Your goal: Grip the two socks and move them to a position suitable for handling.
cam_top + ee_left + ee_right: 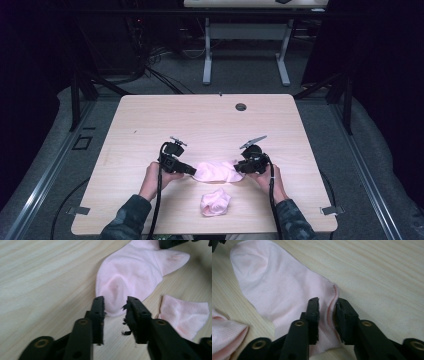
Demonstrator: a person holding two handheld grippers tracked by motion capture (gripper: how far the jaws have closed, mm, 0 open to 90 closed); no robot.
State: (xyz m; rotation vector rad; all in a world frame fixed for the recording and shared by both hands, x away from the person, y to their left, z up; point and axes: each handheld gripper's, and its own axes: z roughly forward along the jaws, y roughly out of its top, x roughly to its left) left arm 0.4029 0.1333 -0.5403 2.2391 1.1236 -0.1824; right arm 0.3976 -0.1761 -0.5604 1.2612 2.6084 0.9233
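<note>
A pale pink sock (216, 171) lies flat on the wooden table (200, 120) between my two grippers. My left gripper (192, 171) is at the sock's left end. In the left gripper view the rounded end of the sock (132, 277) lies in the gap of the left gripper (115, 305), and the jaws stand apart without pressing it. My right gripper (239, 169) is at the sock's right end. In the right gripper view the hemmed edge of the sock (279, 290) lies between the parted jaws of the right gripper (327, 306).
A second pink sock (215, 202), bunched up, lies nearer the table's front edge; it is also the sock (185, 315) at the right of the left gripper view. A round cable hole (241, 106) sits near the far edge. Another desk (245, 30) stands beyond.
</note>
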